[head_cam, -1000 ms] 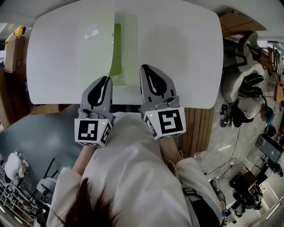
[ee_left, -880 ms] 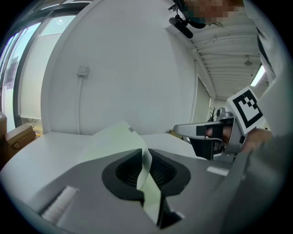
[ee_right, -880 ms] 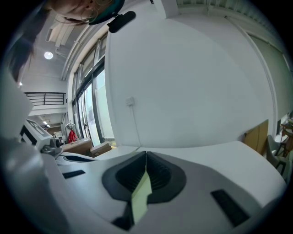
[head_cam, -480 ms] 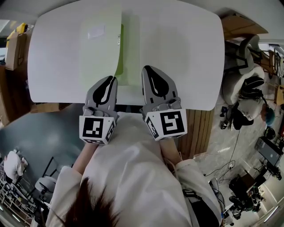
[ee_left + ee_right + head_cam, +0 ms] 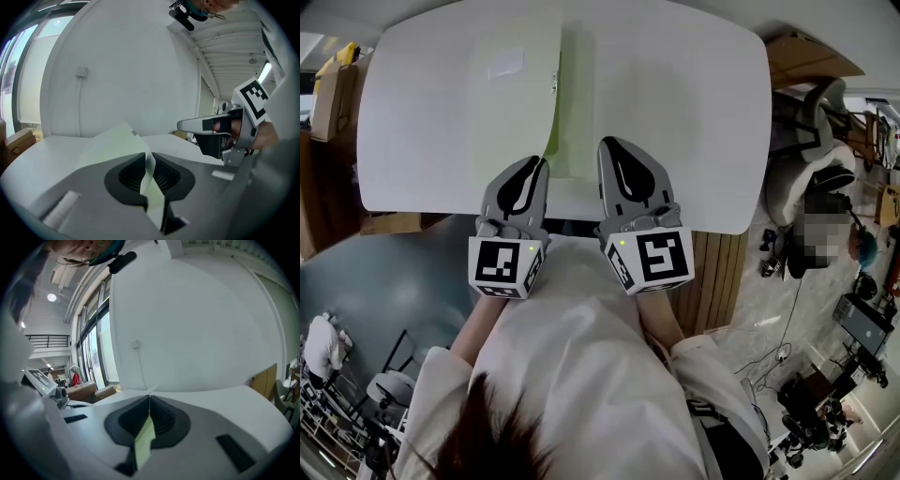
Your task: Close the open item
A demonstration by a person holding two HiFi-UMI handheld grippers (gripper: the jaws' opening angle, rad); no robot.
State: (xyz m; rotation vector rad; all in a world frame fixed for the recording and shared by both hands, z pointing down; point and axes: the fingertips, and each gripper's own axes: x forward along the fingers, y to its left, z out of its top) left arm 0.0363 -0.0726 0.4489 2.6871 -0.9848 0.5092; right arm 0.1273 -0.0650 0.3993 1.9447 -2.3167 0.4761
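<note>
A pale green folder [image 5: 514,89] lies open on the white table [image 5: 694,112]. Its left cover is lifted and leans over the right leaf [image 5: 577,112], leaving only a thin bright green strip [image 5: 553,131] between them. My left gripper [image 5: 536,167] is shut on the near edge of that cover. In the left gripper view the sheet [image 5: 152,187] runs up between the closed jaws of the left gripper [image 5: 149,164]. My right gripper [image 5: 612,145] is shut on the right leaf's near edge. In the right gripper view a green strip [image 5: 146,437] is pinched in the right gripper [image 5: 149,411].
The table's near edge [image 5: 581,217] runs just under both grippers. Cardboard boxes [image 5: 328,103] stand to the left, and office chairs [image 5: 816,178] and cables are on the floor at the right. A wooden panel [image 5: 722,272] lies below the table's right side.
The left gripper has shifted right with the cover, which has swung further over the right leaf. The bright green inside has narrowed to a strip. The right gripper stayed put.
</note>
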